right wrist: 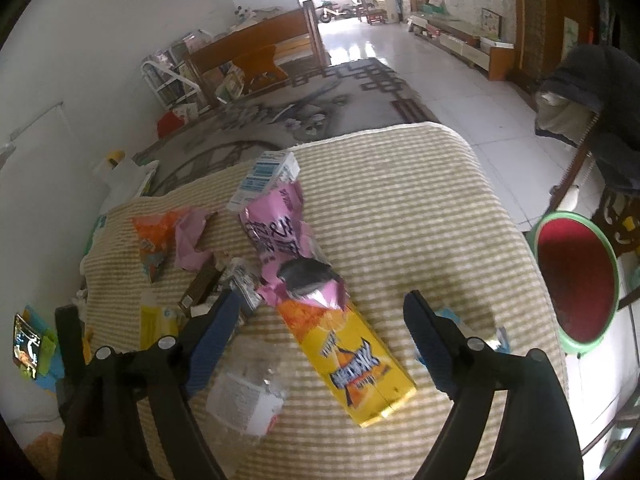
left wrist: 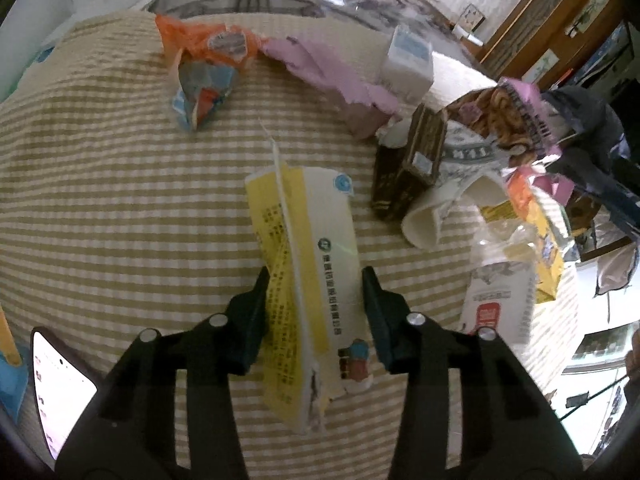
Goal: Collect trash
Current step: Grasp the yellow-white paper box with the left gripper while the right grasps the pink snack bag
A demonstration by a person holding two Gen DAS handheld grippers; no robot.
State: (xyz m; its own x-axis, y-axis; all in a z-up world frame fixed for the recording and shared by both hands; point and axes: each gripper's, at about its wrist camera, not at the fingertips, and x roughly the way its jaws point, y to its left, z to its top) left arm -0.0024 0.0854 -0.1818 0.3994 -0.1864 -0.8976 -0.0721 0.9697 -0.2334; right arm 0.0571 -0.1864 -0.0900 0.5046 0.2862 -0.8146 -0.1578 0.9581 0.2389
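Note:
Trash lies on a beige striped cloth [left wrist: 100, 168]. My left gripper [left wrist: 316, 280] has its fingers on both sides of a yellow and white wrapper [left wrist: 308, 264], touching its edges, so it is shut on it. My right gripper [right wrist: 324, 308] is open and empty above a yellow snack bag [right wrist: 356, 360] and a torn pink bag [right wrist: 280, 236]. A clear plastic wrapper [right wrist: 248, 392] lies by its left finger. A red bin with a green rim [right wrist: 576, 276] stands at the right, off the cloth.
An orange wrapper [left wrist: 208, 44], pink paper [left wrist: 320, 68], a white and blue carton [left wrist: 408, 60], a brown box [left wrist: 412, 160] and a white cup [left wrist: 444, 216] lie farther back. A phone [left wrist: 56, 380] is at the left. A dark chair [right wrist: 588, 92] stands at the right.

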